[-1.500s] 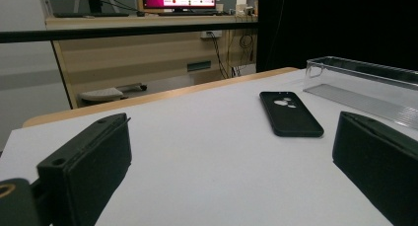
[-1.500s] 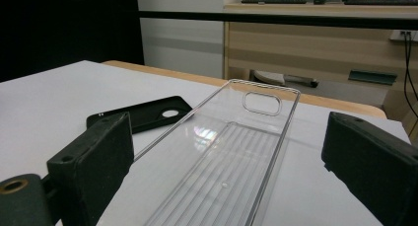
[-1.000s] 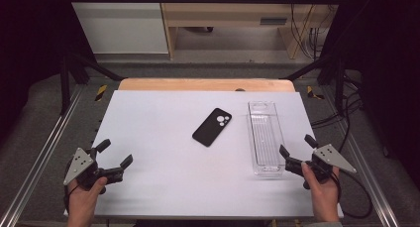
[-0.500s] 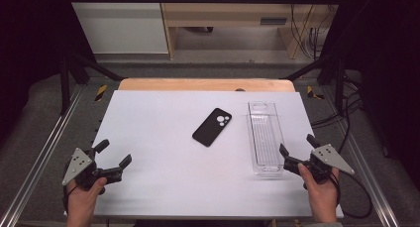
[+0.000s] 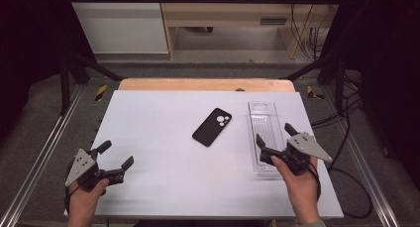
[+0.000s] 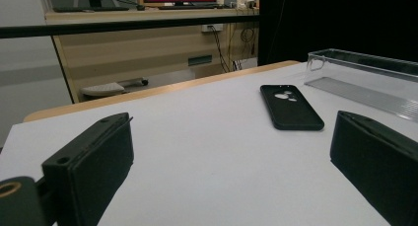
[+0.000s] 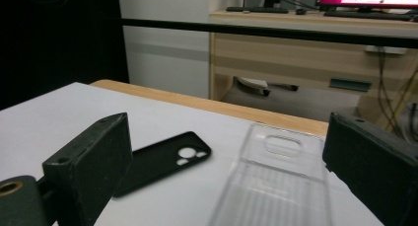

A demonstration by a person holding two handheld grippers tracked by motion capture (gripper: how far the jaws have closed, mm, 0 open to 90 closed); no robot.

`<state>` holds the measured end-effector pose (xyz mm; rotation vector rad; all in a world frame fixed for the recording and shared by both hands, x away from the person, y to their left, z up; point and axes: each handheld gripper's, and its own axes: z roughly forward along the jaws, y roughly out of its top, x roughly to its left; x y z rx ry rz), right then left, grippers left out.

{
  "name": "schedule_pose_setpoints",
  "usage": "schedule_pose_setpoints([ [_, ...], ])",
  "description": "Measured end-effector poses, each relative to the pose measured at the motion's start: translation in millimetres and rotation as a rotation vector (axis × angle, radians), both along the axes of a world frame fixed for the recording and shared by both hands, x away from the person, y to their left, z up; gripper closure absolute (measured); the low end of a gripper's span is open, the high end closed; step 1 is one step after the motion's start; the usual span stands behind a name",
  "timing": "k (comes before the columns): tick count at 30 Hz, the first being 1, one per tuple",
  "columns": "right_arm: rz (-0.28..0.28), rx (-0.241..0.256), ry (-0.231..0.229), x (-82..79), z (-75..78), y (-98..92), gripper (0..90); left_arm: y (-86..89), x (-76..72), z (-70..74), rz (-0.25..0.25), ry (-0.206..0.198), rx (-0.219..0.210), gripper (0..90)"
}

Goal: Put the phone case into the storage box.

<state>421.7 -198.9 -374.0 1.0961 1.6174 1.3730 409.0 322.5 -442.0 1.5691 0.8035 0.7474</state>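
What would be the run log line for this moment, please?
left claw: open, idle | right claw: open, over clear tray | phone case: untouched

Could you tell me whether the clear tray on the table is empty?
Empty: the clear tray shows just its ribbed floor; the black phone case lies beside it.

A white table (image 5: 163, 187) carries a black phone case (image 5: 212, 127) and, well apart, a clear tray (image 5: 266, 133).

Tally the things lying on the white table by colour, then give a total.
Black: 1, the phone case
Clear: 1, the plastic tray
Total: 2
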Motion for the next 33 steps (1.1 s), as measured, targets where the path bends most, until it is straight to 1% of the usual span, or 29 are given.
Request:
schedule_pose_setpoints([
  [3,0.024,0.002,0.021,9.9,6.1,23.1,5.4,1.0,-0.3,-0.3,0.0,0.0,-0.006,3.0],
  [6,0.044,0.015,0.047,21.9,8.6,45.9,5.8,1.1,0.2,-0.5,0.0,0.003,-0.004,3.0],
  [11,0.076,0.005,0.08,40.6,6.2,79.8,6.3,0.1,1.2,0.5,0.003,0.001,-0.005,3.0],
  [12,0.082,-0.007,0.089,46.5,3.8,89.4,6.6,0.0,1.7,0.4,0.004,0.002,-0.006,3.0],
  [13,0.082,-0.007,0.089,46.5,3.8,89.4,6.6,-0.1,2.0,0.4,0.005,0.003,-0.007,3.0],
  [19,0.082,-0.028,0.128,61.0,-4.8,107.1,7.2,0.0,2.6,0.1,0.006,0.006,-0.008,3.0],
  [21,0.073,-0.025,0.154,66.2,-8.5,113.0,8.3,0.2,2.8,-0.2,0.007,0.008,-0.009,3.0],
  [22,0.073,-0.025,0.154,66.2,-8.5,113.0,8.3,0.2,2.8,-0.2,0.007,0.008,-0.009,3.0],
  [23,0.074,-0.026,0.17,68.5,-10.9,116.9,9.8,0.2,2.8,-0.2,0.008,0.009,-0.009,3.0],
  [24,0.074,-0.026,0.17,68.5,-10.9,116.9,9.8,0.2,2.8,-0.3,0.008,0.008,-0.01,3.0],
  [26,0.077,-0.038,0.18,70.1,-13.5,121.6,11.4,0.3,2.7,-0.6,0.006,0.01,-0.008,3.0],
  [29,0.085,-0.055,0.196,72.4,-17.4,128.0,11.3,1.0,1.9,-1.2,0.005,0.013,-0.008,3.0],
  [33,0.082,-0.062,0.217,77.8,-23.9,135.5,10.8,3.4,1.3,-1.4,0.008,0.012,-0.015,3.0],
])
